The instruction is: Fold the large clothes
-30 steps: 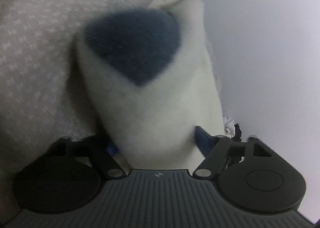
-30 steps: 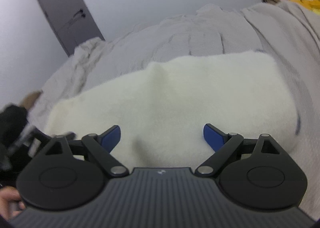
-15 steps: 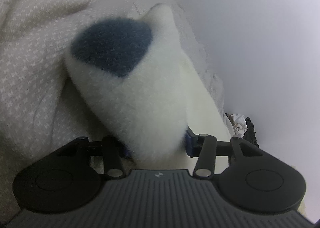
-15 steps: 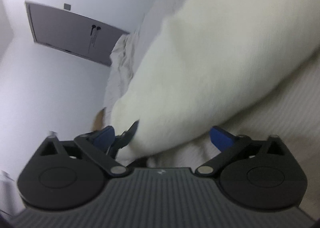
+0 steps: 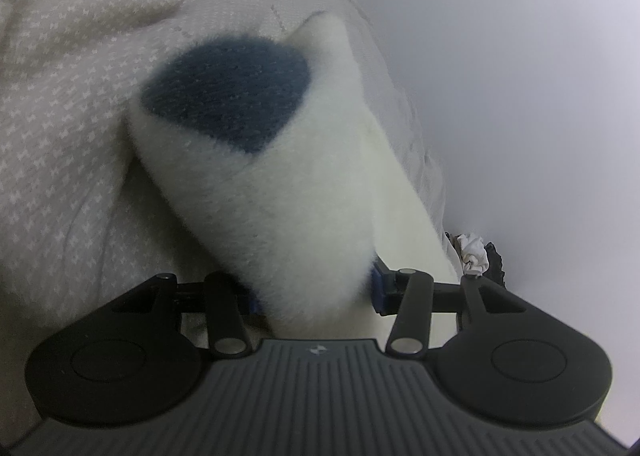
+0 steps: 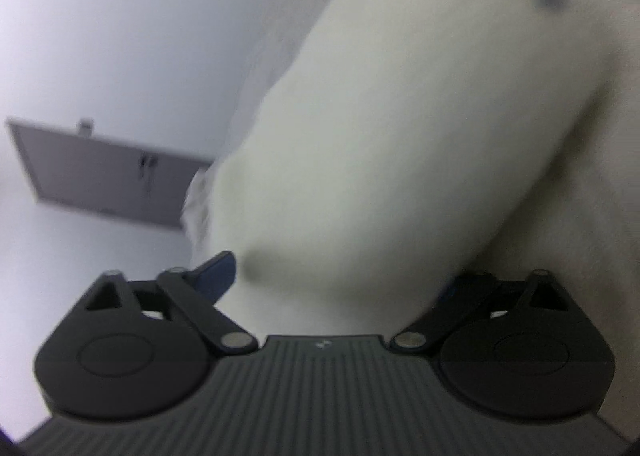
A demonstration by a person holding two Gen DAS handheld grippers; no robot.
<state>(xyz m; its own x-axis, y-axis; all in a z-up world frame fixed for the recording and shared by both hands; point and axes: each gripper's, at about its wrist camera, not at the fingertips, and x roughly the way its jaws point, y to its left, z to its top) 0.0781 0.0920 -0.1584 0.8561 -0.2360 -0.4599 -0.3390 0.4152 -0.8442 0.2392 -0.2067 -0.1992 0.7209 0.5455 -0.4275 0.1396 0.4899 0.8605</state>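
right gripper (image 6: pixel 336 288) has rolled, jaws closing around the fleece garment (image 6: pixel 400 136); left gripper (image 5: pixel 316 292) jaws clamp it.

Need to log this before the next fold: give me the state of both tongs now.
Left tongs: shut on the white fleece garment.
Right tongs: closing, the garment between them, not yet pinched.

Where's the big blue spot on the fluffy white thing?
In the left wrist view, the blue patch sits upper left of centre on the fluffy white garment, beside the patterned bedspread.

left tongs (image 5: pixel 316 292) clamped, right tongs (image 6: pixel 340 280) closing
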